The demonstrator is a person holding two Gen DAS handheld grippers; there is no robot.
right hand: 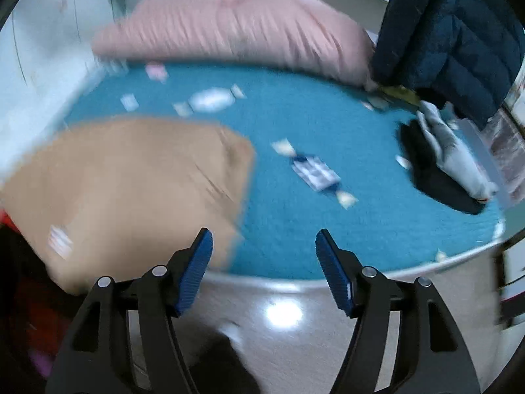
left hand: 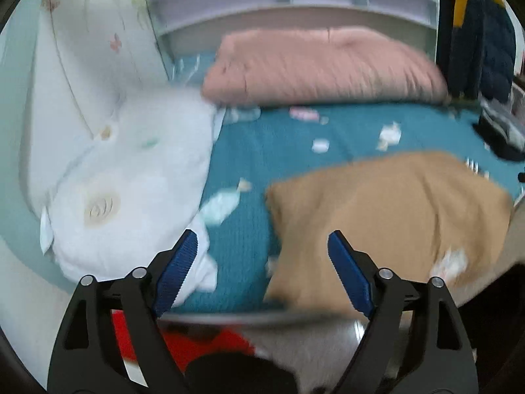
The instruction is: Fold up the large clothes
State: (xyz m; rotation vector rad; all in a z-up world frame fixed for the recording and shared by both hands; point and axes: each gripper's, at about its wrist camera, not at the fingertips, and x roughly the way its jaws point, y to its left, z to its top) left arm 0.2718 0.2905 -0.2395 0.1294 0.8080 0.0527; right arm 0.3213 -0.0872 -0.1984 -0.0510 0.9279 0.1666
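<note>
Nearest the cameras, the left gripper (left hand: 262, 246) and the right gripper (right hand: 264, 246) both stand with jaws wide and nothing between them, short of the bed's near edge (right hand: 295, 280). The tan garment (left hand: 387, 216) lies as a folded slab on the teal bedspread (left hand: 295, 131) at that edge – a careless pinch there would likely catch only the top layer and peel the fold open. Farther back, the white pillow (left hand: 131, 177) and pink pillow (left hand: 321, 65) crowd the bed – a wide swing could snag them.

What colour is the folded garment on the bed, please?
Tan; the garment shows best in the left wrist view.
</note>
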